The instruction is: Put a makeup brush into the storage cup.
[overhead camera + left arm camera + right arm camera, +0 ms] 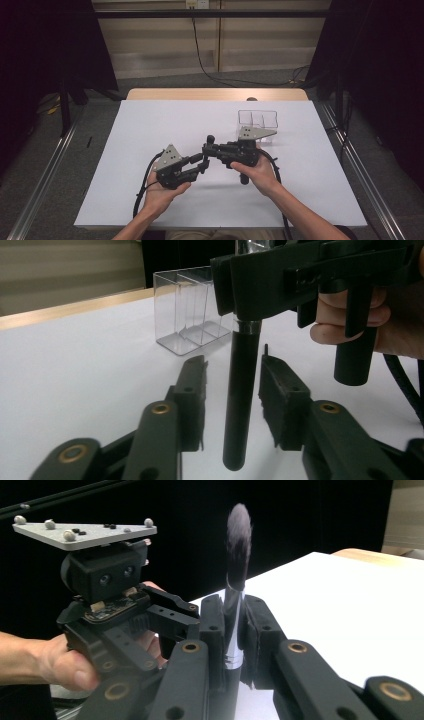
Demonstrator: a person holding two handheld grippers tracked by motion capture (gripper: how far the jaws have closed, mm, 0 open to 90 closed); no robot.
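At the near edge of the white worktop (150, 125), seen from the high view, my two forearms come in from the bottom, each hand wrapped around a black two-jaw gripper, the pair meeting nose to nose over the middle of the sheet. The left gripper (200, 163) sits nearest me, its grey three-cornered plate (169, 157) tilted up and its cable looping back toward the table edge. In the left gripper view its jaws stand released, one on either side of the black handle of a makeup brush (241, 390), which hangs upright between them with clear gaps on both sides and its blunt lower end above the worktop.

Just beyond, the right gripper (209, 146) is clenched on that brush. In the right gripper view (234, 635) its two jaws press against the shiny silver ferrule, and the dark, rounded bristle head (239, 535) rises above them, upright. The same view shows the left gripper facing it, its camera housing under the grey plate, with my left hand (60, 662) gripping it from below. In the left gripper view my right hand (360, 320) is curled round the right gripper's grip.

Farther back, on the right half of the worktop, a clear plastic organiser (257, 120) with several open compartments stands apart from both grippers. Beyond the sheet, the table's wooden far edge (215, 94) shows, then grey floor and dark curtains.
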